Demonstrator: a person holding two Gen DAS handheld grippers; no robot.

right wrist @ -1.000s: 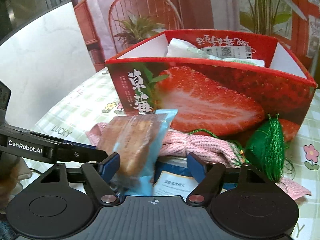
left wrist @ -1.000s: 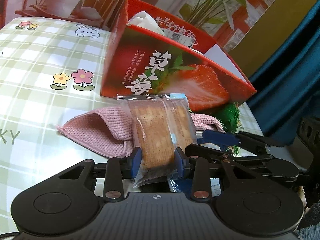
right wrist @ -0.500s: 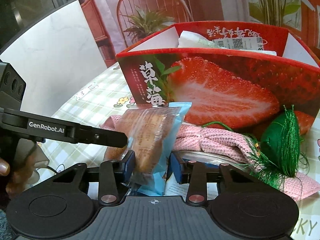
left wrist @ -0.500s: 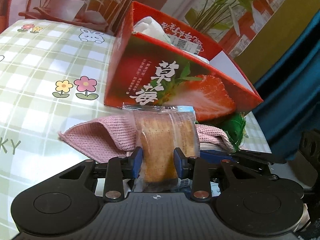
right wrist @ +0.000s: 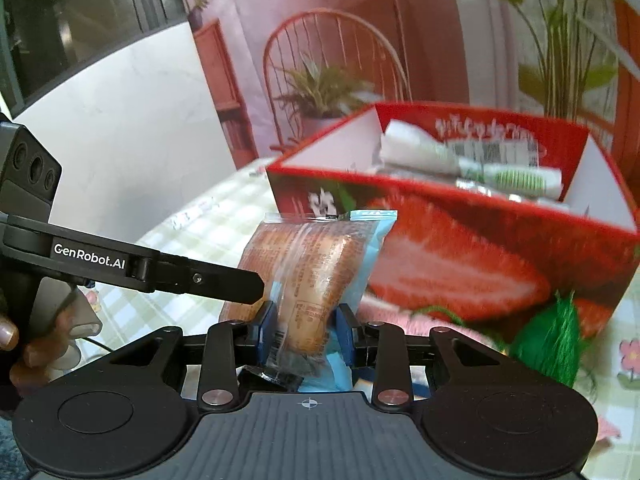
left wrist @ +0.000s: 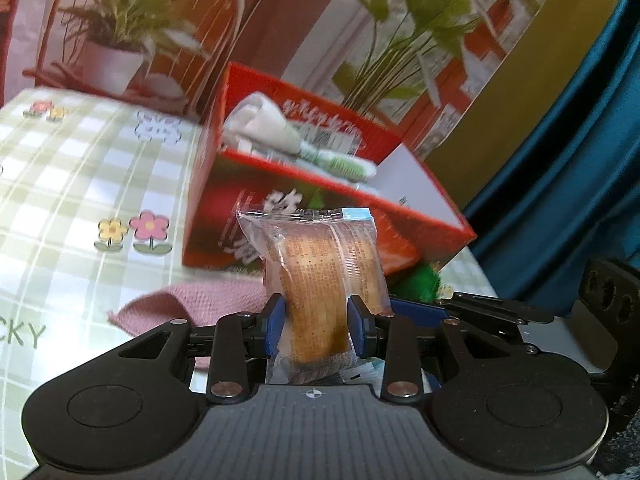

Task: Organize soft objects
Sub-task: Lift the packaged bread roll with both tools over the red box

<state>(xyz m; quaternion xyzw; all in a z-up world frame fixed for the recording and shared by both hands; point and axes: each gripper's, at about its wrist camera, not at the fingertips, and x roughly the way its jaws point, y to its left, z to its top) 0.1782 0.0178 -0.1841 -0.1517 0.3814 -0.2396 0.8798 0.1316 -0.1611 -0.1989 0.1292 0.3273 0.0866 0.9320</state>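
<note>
A clear packet of brown bread (left wrist: 320, 264) stands upright between my left gripper's (left wrist: 316, 312) blue pads, which press on its lower part. The right wrist view shows the same packet (right wrist: 308, 256) with my right gripper (right wrist: 306, 320) shut on its lower end. One black finger of the left gripper (right wrist: 224, 280) reaches in to the packet's left edge. Behind it stands an open red strawberry box (left wrist: 216, 208) (right wrist: 460, 256) with white rolled items (left wrist: 260, 120) inside. A pink cloth (left wrist: 192, 300) and a green tassel (right wrist: 552, 340) lie at the box's foot.
The table has a green checked cloth with flower prints (left wrist: 80, 184). A person's hand (right wrist: 24, 344) holds the left gripper's handle at the far left. A blue curtain (left wrist: 580, 160) hangs on the right, and a backdrop with a chair and plants stands behind the table.
My right gripper's jaws have shut on the packet, which earlier sat loosely between them. Both grippers have risen with it, so the box's inside shows more. The left grip is unchanged.
</note>
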